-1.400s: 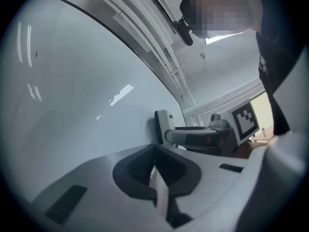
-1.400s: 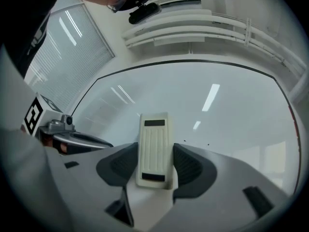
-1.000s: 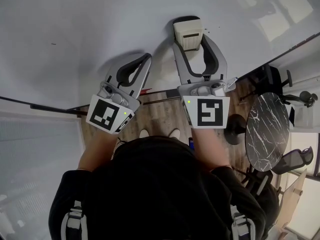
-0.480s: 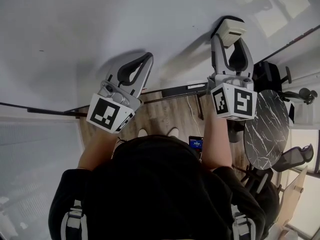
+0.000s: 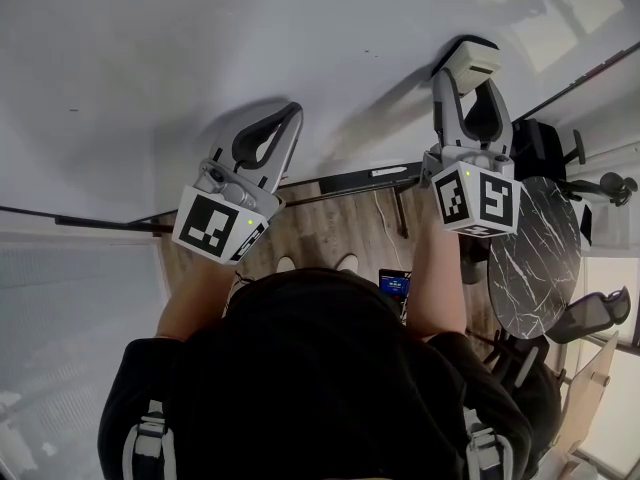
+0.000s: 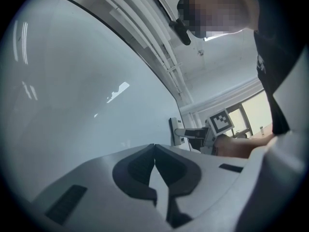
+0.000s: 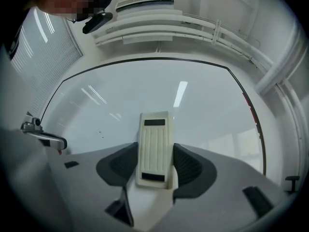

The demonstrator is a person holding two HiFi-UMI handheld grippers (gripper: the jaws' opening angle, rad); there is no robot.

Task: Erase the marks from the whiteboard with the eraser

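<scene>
The whiteboard (image 5: pixel 180 38) fills the upper head view and looks nearly blank; a tiny dark speck (image 5: pixel 72 109) sits at its left. My right gripper (image 5: pixel 468 80) is shut on the cream eraser (image 5: pixel 472 61), which presses flat against the board near its right edge. In the right gripper view the ribbed eraser (image 7: pixel 154 146) stands between the jaws of that gripper (image 7: pixel 155 162), with faint specks (image 7: pixel 101 132) on the board (image 7: pixel 159 88) to its left. My left gripper (image 5: pixel 288 118) is shut on nothing, tips close to the board (image 6: pixel 72 105); its jaws meet (image 6: pixel 154 150).
The board's tray ledge (image 5: pixel 365 178) runs below the grippers. A round marble table (image 5: pixel 535 263) and office chairs (image 5: pixel 592 316) stand at the right over a wooden floor. A phone (image 5: pixel 393 285) shows near my body. Window blinds (image 7: pixel 48 52) hang left of the board.
My right gripper carried the eraser across the board from the middle to the right edge, then slightly farther up. The left gripper stayed in place.
</scene>
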